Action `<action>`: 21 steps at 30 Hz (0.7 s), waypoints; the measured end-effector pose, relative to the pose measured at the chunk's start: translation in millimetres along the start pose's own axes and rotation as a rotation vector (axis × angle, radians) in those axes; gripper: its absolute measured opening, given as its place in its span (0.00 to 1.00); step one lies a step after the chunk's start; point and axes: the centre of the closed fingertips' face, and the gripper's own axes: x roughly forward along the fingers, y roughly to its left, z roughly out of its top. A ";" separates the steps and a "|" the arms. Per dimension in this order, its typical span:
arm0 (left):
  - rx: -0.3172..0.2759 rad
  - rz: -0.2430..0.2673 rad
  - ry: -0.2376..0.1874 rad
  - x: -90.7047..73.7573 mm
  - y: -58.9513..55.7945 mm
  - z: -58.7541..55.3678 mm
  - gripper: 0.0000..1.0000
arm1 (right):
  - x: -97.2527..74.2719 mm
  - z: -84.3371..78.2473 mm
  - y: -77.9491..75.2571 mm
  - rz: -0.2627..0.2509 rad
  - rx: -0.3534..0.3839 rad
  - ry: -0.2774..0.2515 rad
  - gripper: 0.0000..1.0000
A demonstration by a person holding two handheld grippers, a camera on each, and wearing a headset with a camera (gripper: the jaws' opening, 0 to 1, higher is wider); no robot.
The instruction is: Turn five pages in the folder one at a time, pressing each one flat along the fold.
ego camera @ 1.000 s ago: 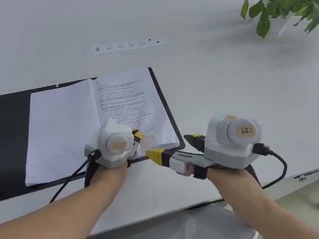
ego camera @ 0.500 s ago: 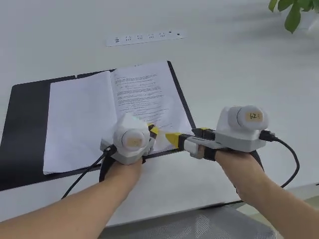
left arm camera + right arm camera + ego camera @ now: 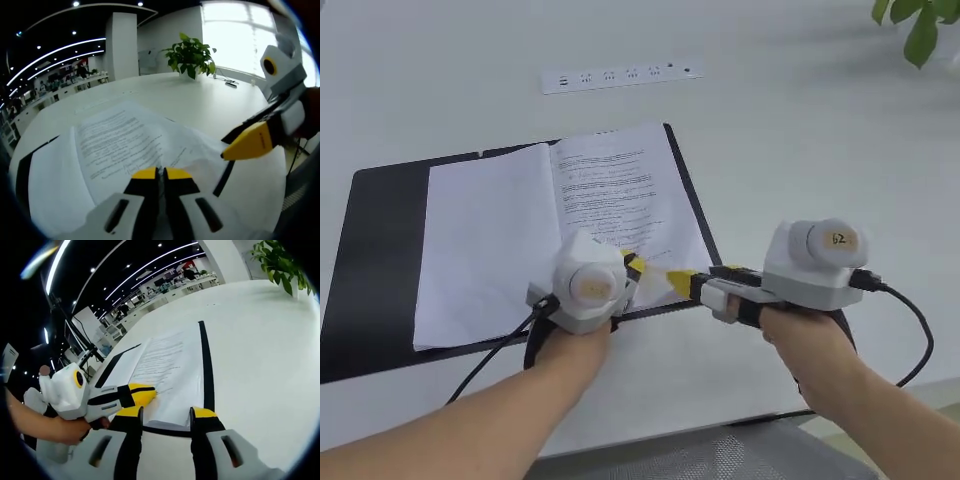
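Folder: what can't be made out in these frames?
- Left tongs: jaws together; whether a sheet is pinched is hidden by their own tips, and by the gripper body in head view.
- Printed page: text too small in every view.
- Folder: number of pages already turned; sheet edges too fine to count.

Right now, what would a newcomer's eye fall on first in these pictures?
A black folder lies open on the white table, with a blank page on the left and a printed page on the right. Two yellow-tipped grippers meet at the printed page's near right corner: the left gripper shut, the right gripper open at the edge. A green plant sits at the far right.
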 end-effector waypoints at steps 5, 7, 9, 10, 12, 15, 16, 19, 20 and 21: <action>-0.001 0.001 0.001 0.1 -0.3 -0.2 0.02 | -2.6 1.0 -4.5 -0.015 -0.014 -0.003 0.24; 0.001 0.000 0.002 0.2 -0.4 -0.2 0.02 | -3.8 2.5 -6.4 -0.021 -0.016 -0.009 0.16; -0.003 0.001 0.002 0.2 -0.7 -0.3 0.02 | -5.1 4.2 -8.3 -0.031 -0.025 -0.014 0.10; -0.003 0.001 0.003 0.3 -0.8 -0.3 0.02 | -5.5 5.0 -9.3 -0.034 -0.021 -0.017 0.06; -0.003 0.001 0.004 0.6 -0.9 -0.4 0.02 | -6.2 6.6 -12.5 -0.048 -0.030 -0.018 0.02; -0.003 0.001 0.006 0.4 -1.3 -0.3 0.02 | -5.8 8.3 -10.4 -0.042 -0.039 -0.019 0.00; -0.003 0.001 0.007 0.3 -1.4 -0.2 0.02 | -5.8 9.0 -9.7 -0.050 -0.062 -0.019 0.00; -0.008 -0.002 0.010 0.4 -1.4 -0.1 0.03 | -6.1 9.9 -9.3 -0.070 -0.112 -0.020 0.00; -0.016 -0.003 0.010 0.4 -1.5 0.0 0.03 | -5.8 8.7 -7.7 -0.073 -0.128 -0.011 0.00; -0.035 -0.006 0.009 0.2 -1.7 0.2 0.03 | -6.2 9.6 -6.7 -0.074 -0.137 -0.016 0.00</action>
